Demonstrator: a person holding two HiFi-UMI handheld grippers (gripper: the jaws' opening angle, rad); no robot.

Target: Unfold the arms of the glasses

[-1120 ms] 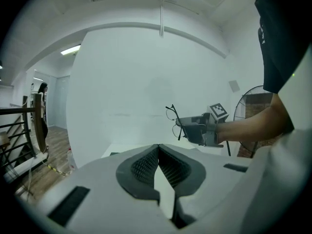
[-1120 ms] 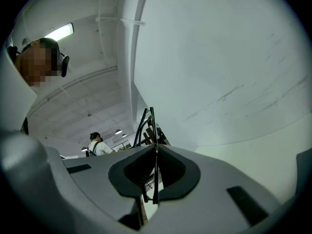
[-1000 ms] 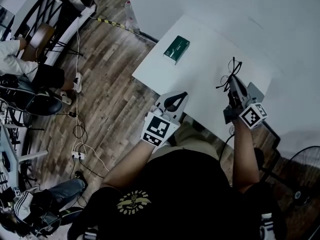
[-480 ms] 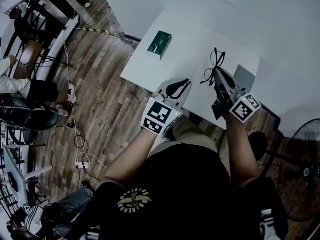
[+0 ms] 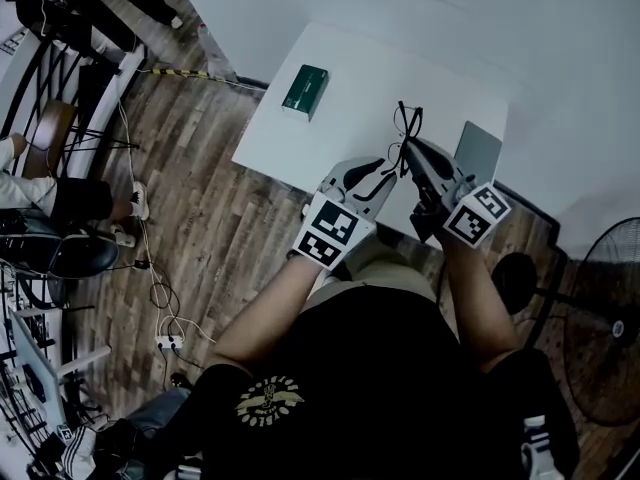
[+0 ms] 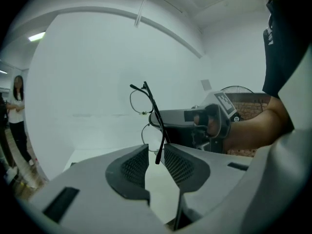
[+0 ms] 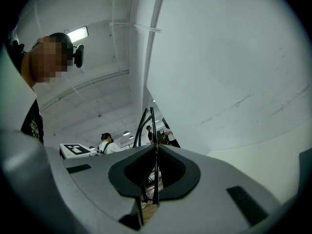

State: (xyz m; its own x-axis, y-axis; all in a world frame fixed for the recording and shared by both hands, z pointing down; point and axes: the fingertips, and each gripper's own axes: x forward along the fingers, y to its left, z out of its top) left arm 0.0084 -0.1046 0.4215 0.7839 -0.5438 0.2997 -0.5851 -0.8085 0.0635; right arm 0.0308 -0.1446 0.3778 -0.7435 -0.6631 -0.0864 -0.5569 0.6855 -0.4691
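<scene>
My right gripper (image 5: 412, 151) is shut on thin black wire-rimmed glasses (image 5: 408, 126) and holds them up over the near edge of the white table (image 5: 350, 63). In the right gripper view the frame (image 7: 152, 126) runs up from between the shut jaws (image 7: 155, 152). My left gripper (image 5: 386, 167) is right beside them, open by a narrow gap. In the left gripper view one black arm of the glasses (image 6: 154, 113) slants down, and its tip hangs between the left gripper (image 6: 156, 155) pads without being pressed. The lenses (image 6: 138, 101) stand behind it, with the right gripper (image 6: 207, 123) at the right.
A dark green box (image 5: 304, 90) lies on the table's left part. A flat grey slab (image 5: 478, 151) lies at the table's right, close to my right hand. A floor fan (image 5: 603, 313) stands at the far right. Chairs and cables clutter the wooden floor (image 5: 200, 198) at the left.
My right gripper has lifted the glasses and drawn them nearer. The left gripper has moved right to meet them, so the two grippers now stand side by side.
</scene>
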